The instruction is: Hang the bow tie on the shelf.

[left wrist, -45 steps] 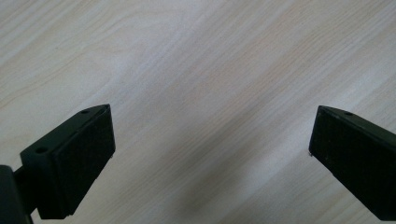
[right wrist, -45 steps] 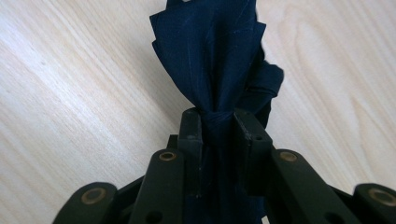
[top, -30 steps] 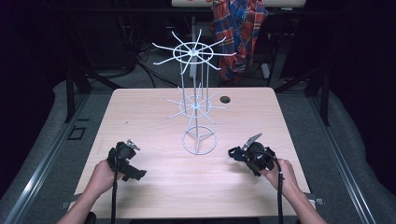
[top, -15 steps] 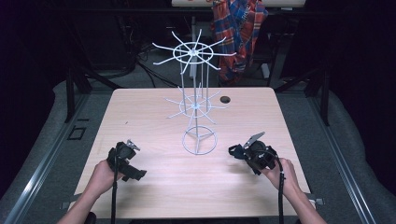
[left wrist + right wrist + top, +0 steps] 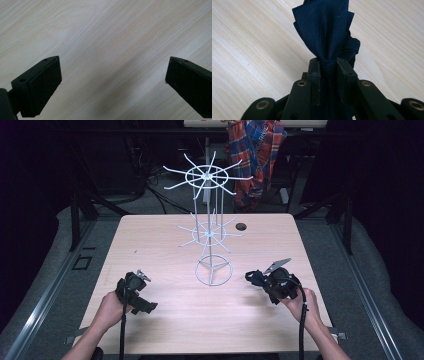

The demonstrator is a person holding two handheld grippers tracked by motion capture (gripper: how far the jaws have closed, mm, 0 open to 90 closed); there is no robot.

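Both forearms come in from the near edge, well apart. The left hand (image 5: 111,307) holds the left gripper (image 5: 135,290) low at the near left, its jaws spread wide with nothing between them. The right hand (image 5: 300,302) holds the right gripper (image 5: 252,278) at the near right, pointing left, its jaws pinched tight on a fold of dark blue cloth (image 5: 325,37).

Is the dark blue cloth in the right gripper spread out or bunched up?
Bunched up: the dark blue cloth is gathered into folds, pinched between the right gripper jaws.
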